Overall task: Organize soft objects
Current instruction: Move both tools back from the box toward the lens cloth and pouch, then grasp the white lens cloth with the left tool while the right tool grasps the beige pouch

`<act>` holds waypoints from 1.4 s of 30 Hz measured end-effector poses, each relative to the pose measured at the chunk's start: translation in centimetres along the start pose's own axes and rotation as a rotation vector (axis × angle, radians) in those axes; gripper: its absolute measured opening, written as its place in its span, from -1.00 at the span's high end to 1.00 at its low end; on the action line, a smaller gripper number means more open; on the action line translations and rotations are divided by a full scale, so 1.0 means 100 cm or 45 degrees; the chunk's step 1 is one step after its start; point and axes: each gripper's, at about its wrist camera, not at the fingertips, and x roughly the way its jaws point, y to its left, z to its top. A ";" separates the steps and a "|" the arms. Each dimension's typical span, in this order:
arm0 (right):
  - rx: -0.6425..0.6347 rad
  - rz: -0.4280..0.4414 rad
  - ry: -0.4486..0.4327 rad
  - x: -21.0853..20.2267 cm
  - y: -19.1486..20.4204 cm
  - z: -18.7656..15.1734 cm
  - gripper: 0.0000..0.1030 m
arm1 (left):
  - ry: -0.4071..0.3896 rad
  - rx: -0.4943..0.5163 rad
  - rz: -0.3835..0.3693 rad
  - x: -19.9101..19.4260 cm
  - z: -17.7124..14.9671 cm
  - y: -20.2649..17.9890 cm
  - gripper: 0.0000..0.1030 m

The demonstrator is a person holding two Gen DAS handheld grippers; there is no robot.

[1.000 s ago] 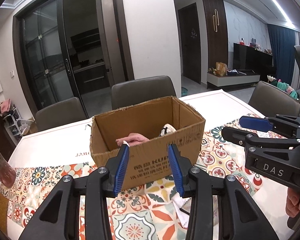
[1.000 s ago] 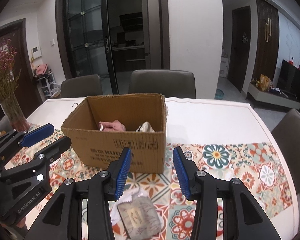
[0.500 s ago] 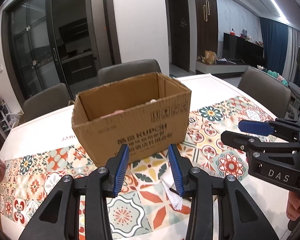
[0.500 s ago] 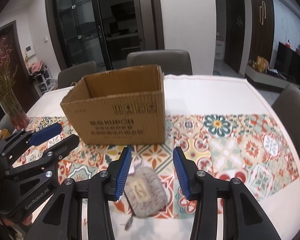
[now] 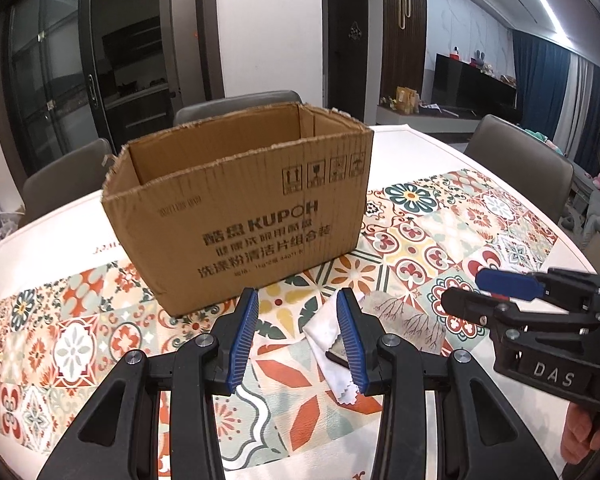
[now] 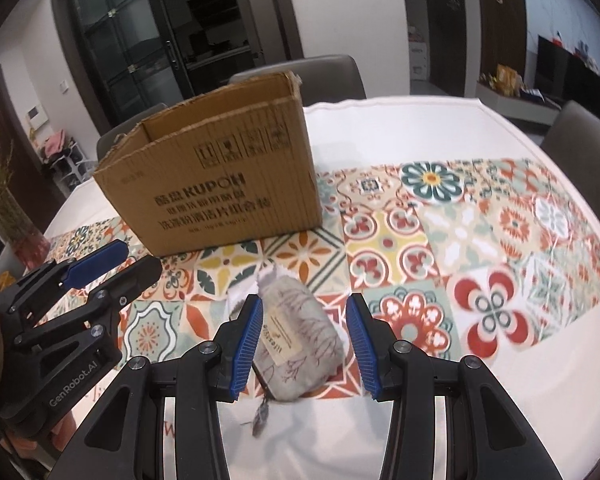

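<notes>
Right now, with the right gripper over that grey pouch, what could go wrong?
The right gripper is open, but the grey pouch sits toward the left pad, so it may slip out. The white cloth beneath could drag along. The cardboard box is tall; a low lift may hit it.

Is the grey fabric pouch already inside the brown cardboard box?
No, the grey fabric pouch lies on the patterned tablecloth in front of the brown cardboard box.
</notes>
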 end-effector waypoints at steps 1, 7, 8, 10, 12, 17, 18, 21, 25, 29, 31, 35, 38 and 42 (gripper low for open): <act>0.013 0.000 0.008 0.003 -0.001 -0.003 0.13 | 0.003 -0.002 -0.006 0.003 -0.001 0.000 0.22; 0.091 -0.009 0.036 0.018 -0.006 -0.016 0.13 | 0.024 -0.015 -0.038 0.022 -0.007 0.002 0.22; 0.103 -0.014 0.038 0.021 -0.007 -0.018 0.13 | 0.027 -0.017 -0.044 0.026 -0.008 0.002 0.22; 0.131 -0.015 0.037 0.026 -0.010 -0.022 0.13 | 0.035 -0.019 -0.051 0.033 -0.010 0.002 0.23; 0.152 -0.016 0.044 0.030 -0.013 -0.025 0.13 | 0.039 -0.015 -0.059 0.038 -0.011 0.002 0.23; 0.194 -0.016 0.048 0.040 -0.016 -0.033 0.13 | 0.058 -0.020 -0.072 0.054 -0.015 0.002 0.23; 0.202 -0.015 0.051 0.043 -0.017 -0.034 0.13 | 0.065 -0.025 -0.075 0.058 -0.015 0.002 0.23; 0.220 -0.019 0.051 0.048 -0.018 -0.036 0.13 | 0.083 -0.044 -0.087 0.066 -0.018 0.004 0.23; 0.243 -0.018 0.049 0.054 -0.021 -0.038 0.13 | 0.117 -0.072 -0.118 0.078 -0.023 0.006 0.23; 0.250 -0.025 0.054 0.058 -0.021 -0.041 0.13 | 0.142 -0.082 -0.135 0.087 -0.026 0.005 0.23; 0.252 -0.021 0.054 0.060 -0.022 -0.042 0.13 | 0.154 -0.087 -0.135 0.091 -0.027 0.006 0.24; 0.248 -0.029 0.049 0.063 -0.022 -0.043 0.13 | 0.174 -0.107 -0.147 0.098 -0.030 0.006 0.25; 0.253 -0.028 0.039 0.064 -0.023 -0.042 0.13 | 0.187 -0.124 -0.159 0.103 -0.032 0.006 0.34; 0.227 -0.030 0.036 0.065 -0.021 -0.041 0.15 | 0.195 -0.153 -0.190 0.105 -0.033 0.008 0.48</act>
